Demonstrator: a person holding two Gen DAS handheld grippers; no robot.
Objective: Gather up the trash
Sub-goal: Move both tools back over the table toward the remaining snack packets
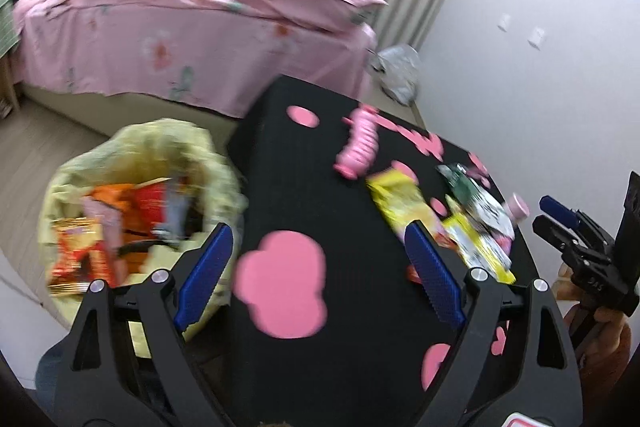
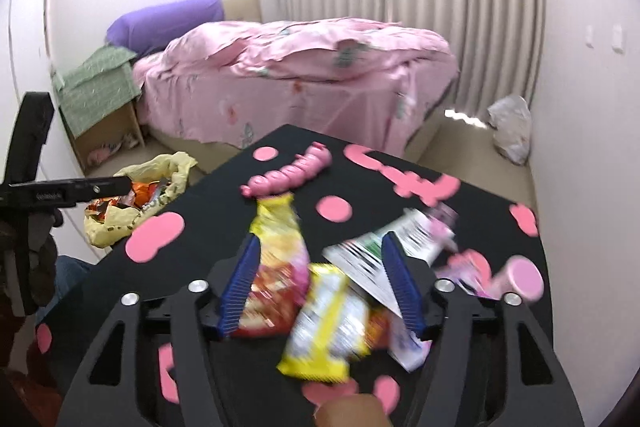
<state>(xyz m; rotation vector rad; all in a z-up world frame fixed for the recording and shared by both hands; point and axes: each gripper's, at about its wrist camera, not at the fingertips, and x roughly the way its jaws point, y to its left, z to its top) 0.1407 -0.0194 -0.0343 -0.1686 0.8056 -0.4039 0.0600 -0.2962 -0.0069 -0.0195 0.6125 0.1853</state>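
Note:
Snack wrappers lie on a black table with pink spots [image 1: 304, 367] [image 2: 224, 195]: a yellow-red packet [image 2: 276, 259] [image 1: 396, 203], a yellow-white packet [image 2: 324, 331] [image 1: 480, 247] and a white-green wrapper [image 2: 372, 259] [image 1: 472, 195]. My right gripper [image 2: 320, 283] is open, its jaws on either side of the pile just above it. My left gripper [image 1: 320, 271] is open and empty above the table's left edge. A yellow trash bag [image 1: 132, 199] [image 2: 132, 203] holding several wrappers stands on the floor to the left of the table.
A pink caterpillar toy [image 1: 360, 143] [image 2: 288, 175] and a pink cup [image 2: 520, 279] [image 1: 518, 207] sit on the table. A bed with pink covers [image 1: 192, 27] [image 2: 304, 79] stands behind. A white bag [image 2: 512, 131] lies by the wall.

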